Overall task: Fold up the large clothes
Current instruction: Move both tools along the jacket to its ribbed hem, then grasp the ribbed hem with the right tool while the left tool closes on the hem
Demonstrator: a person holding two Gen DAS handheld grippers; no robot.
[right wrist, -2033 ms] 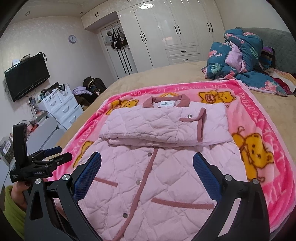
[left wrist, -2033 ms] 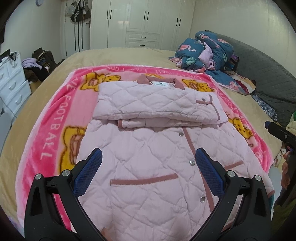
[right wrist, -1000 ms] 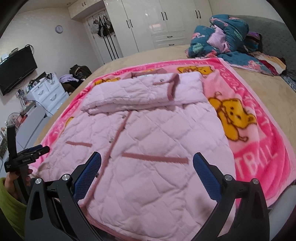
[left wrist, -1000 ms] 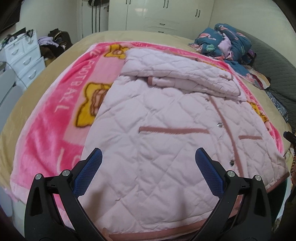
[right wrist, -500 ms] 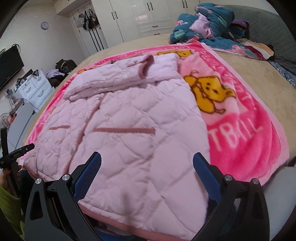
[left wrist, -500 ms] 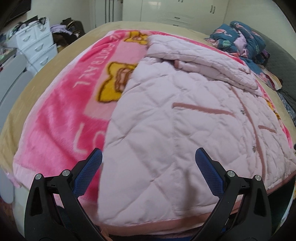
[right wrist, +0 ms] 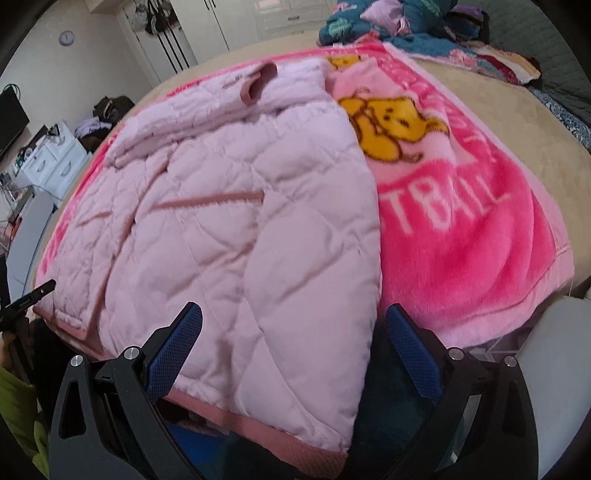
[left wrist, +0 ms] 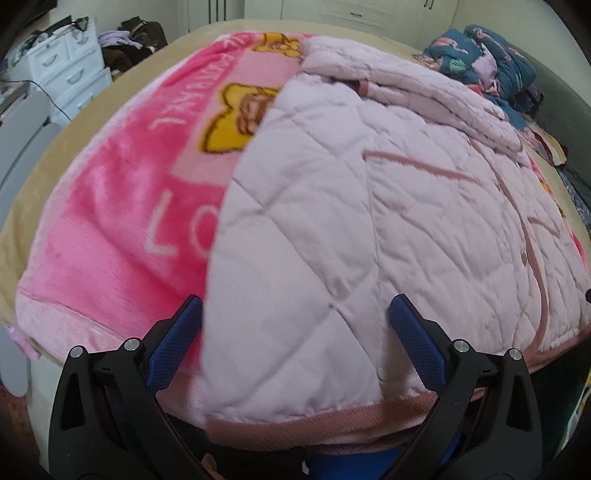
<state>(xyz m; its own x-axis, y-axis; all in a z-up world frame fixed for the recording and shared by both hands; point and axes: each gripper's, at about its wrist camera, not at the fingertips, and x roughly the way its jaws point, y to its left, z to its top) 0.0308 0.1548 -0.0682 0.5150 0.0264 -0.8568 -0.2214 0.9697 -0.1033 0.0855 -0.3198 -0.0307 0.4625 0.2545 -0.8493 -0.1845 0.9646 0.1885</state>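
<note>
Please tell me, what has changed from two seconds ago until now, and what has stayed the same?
Both claws came down and in toward the near hem of the pink jacket: the left claw now straddles its left hem corner, the right claw its right corner. Both are open, and nothing is gripped yet. The jacket with its folded top and the pink blanket lie unchanged.

A home bedroom is shown: a bed [right wrist: 517,122] fills the frame, white wardrobes [right wrist: 240,22] are seen at the top, and a white chest of drawers [left wrist: 70,74] at upper left.
</note>
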